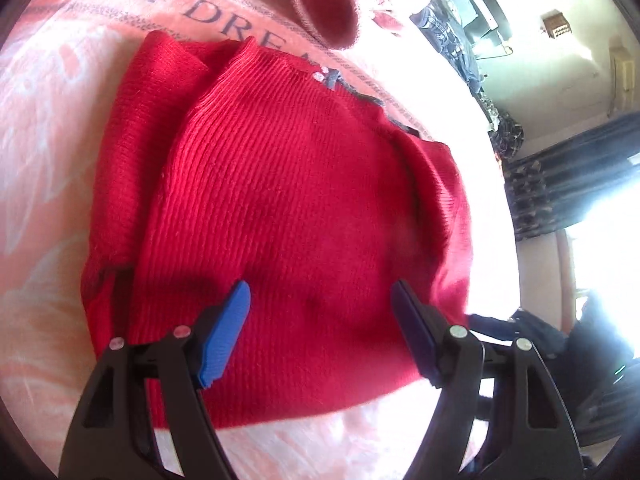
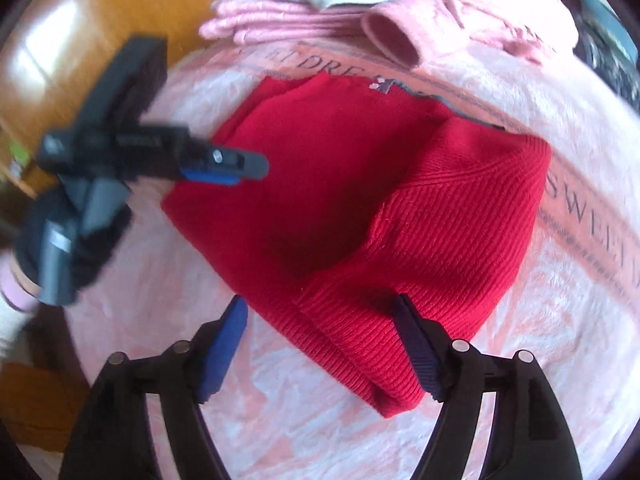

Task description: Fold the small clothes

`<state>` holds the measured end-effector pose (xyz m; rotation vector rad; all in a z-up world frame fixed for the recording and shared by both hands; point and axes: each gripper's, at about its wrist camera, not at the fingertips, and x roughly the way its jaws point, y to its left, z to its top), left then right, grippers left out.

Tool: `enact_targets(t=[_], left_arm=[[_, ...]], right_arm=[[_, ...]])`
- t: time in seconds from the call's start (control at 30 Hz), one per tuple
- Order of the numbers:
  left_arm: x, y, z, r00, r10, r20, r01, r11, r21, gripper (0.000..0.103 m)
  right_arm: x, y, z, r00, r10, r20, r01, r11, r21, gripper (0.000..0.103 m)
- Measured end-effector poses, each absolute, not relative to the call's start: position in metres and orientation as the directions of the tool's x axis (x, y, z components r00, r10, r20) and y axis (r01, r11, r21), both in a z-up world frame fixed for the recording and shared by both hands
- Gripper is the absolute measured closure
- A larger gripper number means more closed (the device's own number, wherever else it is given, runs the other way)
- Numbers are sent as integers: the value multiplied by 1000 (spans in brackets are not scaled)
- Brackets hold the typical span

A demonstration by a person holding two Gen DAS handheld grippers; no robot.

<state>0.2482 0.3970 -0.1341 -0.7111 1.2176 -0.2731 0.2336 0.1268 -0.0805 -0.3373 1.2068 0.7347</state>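
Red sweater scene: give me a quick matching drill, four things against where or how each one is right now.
Things:
1. red sweater
2. left hand-held gripper
3. right hand-held gripper
4. stack of pink clothes

States:
a. open, above the sweater's near hem
b. partly folded, flat on the pink blanket
c. piled beyond the sweater
d. open, at the sweater's near corner

Pairs: 1-b, 2-a, 3-d, 4-c

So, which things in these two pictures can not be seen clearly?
- Left tool, right wrist view: motion blur; open or shut cannot be told there.
- Red sweater: folded, so its underside and inner layers are hidden in both views.
- Blanket lettering: partly covered by the sweater and cut by the edge.
- Pink clothes pile: blurred, items cannot be counted.
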Motion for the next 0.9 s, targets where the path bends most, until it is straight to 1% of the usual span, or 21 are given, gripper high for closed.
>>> enact_targets(t=[0.07, 0.1, 0.17, 0.2, 0.23, 0.27, 0.4, 0.63, 0.8, 0.9], left_arm=[[249, 396, -130, 341, -572, -746, -178, 740, -649, 31], [250, 395, -127, 338, -588, -735, -178, 726, -664, 31], [252, 392, -125, 332, -613, -717, -179, 705, -686, 31], [255, 389, -124, 327, -633, -702, -182, 686, -704, 31], [258, 386, -124, 322, -652, -686, -186, 667, -721, 31], [261, 383, -125, 318, -667, -674, -188, 652, -734, 31], [280, 361, -135, 281, -740, -611, -204, 576, -792, 32], [322, 315, -170, 237, -851, -469, -278, 404, -872, 33], [358, 287, -176, 230, -870, -435, -263, 375, -889, 33], [381, 272, -179, 197, -874, -445, -248, 395, -885, 32]], right_arm=[[231, 133, -88, 191, 287, -939, -691, 719, 79, 29], [232, 135, -93, 210, 260, -943, -693, 719, 44, 33], [237, 133, -102, 218, 227, -949, -685, 728, 17, 68], [240, 129, -105, 214, 228, -950, -673, 740, 26, 74], [244, 123, -106, 206, 248, -946, -658, 751, 53, 85], [248, 117, -105, 199, 273, -941, -644, 760, 85, 91], [254, 90, -85, 183, 414, -892, -596, 768, 234, 95], [256, 49, -56, 187, 563, -805, -560, 734, 384, 95], [249, 29, -47, 189, 629, -754, -554, 703, 446, 96], [247, 24, -44, 194, 647, -737, -562, 689, 457, 96]])
